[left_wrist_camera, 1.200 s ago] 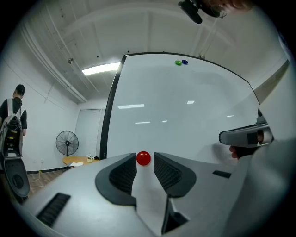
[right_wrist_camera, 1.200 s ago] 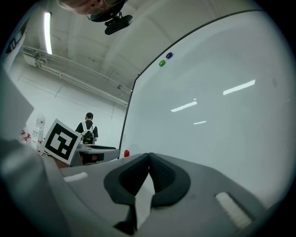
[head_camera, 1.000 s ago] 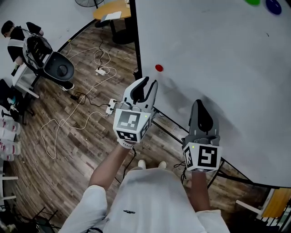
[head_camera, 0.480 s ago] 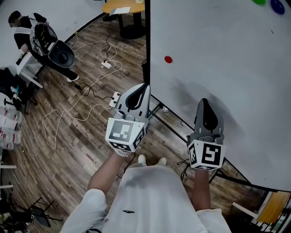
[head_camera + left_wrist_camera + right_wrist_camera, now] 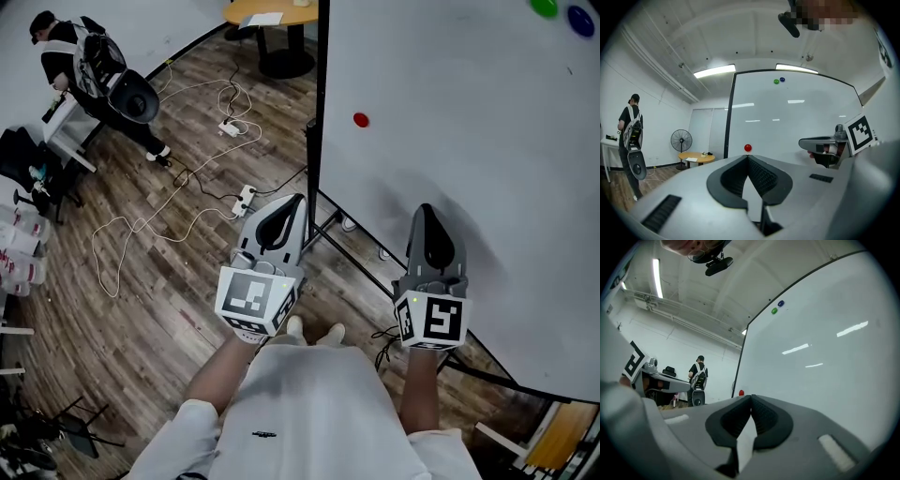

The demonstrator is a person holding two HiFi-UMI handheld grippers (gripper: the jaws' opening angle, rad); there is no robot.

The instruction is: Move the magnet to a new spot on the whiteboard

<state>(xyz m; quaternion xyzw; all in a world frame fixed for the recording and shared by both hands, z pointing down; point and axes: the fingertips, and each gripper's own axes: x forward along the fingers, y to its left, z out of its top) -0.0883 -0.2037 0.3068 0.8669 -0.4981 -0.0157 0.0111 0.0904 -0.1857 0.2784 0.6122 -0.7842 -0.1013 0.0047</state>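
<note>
A small red magnet [image 5: 361, 119] sticks to the whiteboard [image 5: 487, 141] near its left edge; it also shows in the left gripper view as a red magnet [image 5: 748, 148] and in the right gripper view as a red magnet [image 5: 741, 393]. My left gripper [image 5: 298, 202] is shut with nothing between its jaws, held well short of the board and below the magnet. My right gripper [image 5: 428, 212] is shut and empty too, close to the board's lower part. A green magnet [image 5: 543, 7] and a blue magnet [image 5: 580, 20] sit at the board's top right.
The whiteboard's black frame post [image 5: 322, 94] and stand legs [image 5: 352, 244] rise from a wood floor. Cables and power strips [image 5: 246, 199] lie on the floor to the left. A person with a backpack [image 5: 89, 58] stands far left, a round table [image 5: 272, 11] beyond.
The left gripper's jaws have shut and it has drawn back from the board, leaving the red magnet stuck there. The view has shifted, so the magnet sits farther from the gripper.
</note>
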